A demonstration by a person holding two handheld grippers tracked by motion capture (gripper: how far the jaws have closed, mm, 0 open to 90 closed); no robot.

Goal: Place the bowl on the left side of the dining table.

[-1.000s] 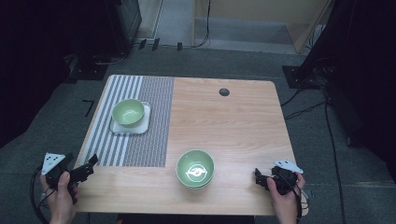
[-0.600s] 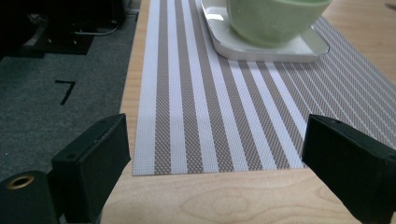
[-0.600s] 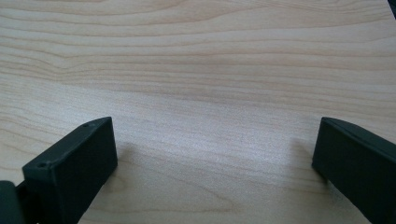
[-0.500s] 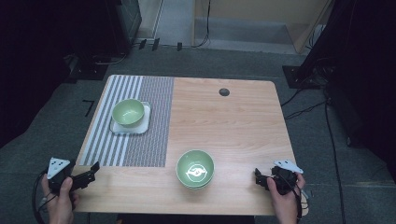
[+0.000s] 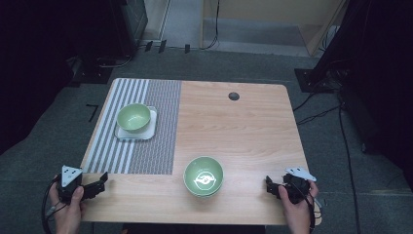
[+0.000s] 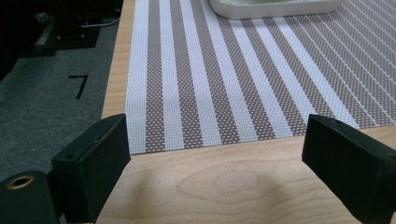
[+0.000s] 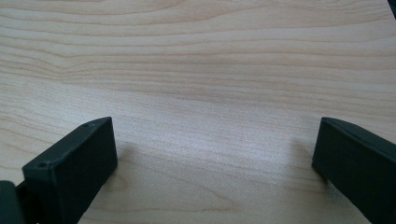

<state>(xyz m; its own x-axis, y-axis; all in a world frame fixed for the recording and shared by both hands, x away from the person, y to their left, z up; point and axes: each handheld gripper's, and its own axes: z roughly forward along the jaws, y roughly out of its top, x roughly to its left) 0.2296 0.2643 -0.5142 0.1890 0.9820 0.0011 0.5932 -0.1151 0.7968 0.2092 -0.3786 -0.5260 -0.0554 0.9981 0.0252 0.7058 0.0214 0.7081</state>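
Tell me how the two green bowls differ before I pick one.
The near bowl sits on bare wood at the front edge, between the grippers; the far bowl sits in a white tray on the striped mat. The near bowl has a white pattern inside and looks larger; the far bowl is plain. Both are upright and look empty.

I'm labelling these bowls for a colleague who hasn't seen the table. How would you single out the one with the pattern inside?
Start at the wooden table and go to its near edge, right of the striped placemat. The patterned bowl sits there on bare wood. Unlike the plain green bowl on the white square plate, it has a white design inside.
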